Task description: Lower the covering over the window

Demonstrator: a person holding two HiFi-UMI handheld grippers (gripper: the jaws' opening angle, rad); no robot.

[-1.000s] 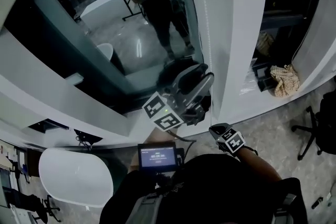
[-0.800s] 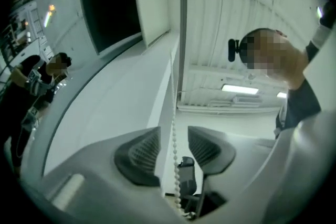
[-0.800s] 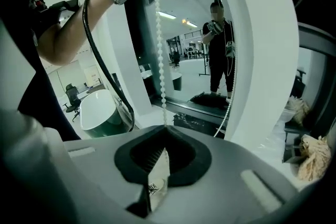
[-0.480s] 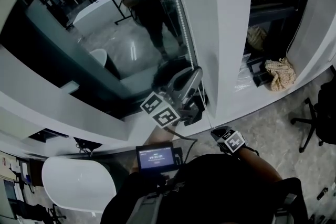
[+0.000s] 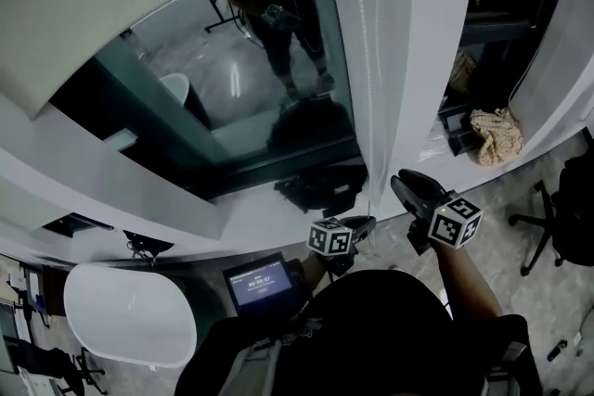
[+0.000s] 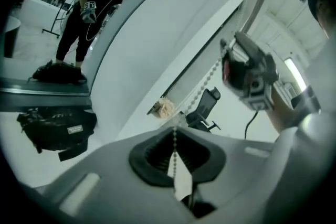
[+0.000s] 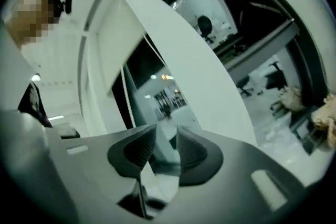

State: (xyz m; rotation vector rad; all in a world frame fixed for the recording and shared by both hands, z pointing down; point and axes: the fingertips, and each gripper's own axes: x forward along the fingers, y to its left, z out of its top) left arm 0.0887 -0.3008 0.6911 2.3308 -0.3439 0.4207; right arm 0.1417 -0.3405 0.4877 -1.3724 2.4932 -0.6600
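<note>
A pale roller blind (image 5: 139, 5) hangs over the top left of the dark window (image 5: 251, 88). Its white bead chain (image 5: 364, 79) runs down the window's right edge. My left gripper (image 5: 364, 223) is low at the sill, shut on the chain (image 6: 175, 136), which passes between its pads. My right gripper (image 5: 403, 183) is to the right of the chain, a little higher. Its jaws (image 7: 165, 145) have just been opening and stand open with nothing between them. In the left gripper view the right gripper (image 6: 247, 73) shows beside the chain.
A black bag (image 5: 320, 185) lies on the white sill (image 5: 241, 223). A white column (image 5: 418, 60) stands right of the chain. A beige cloth (image 5: 492, 136) and an office chair (image 5: 557, 218) are on the right, a white round table (image 5: 130, 315) at lower left.
My left gripper has dropped from high on the chain to the sill, shut on it. The blind's lower edge has come down into view. My right gripper has risen and opened.
</note>
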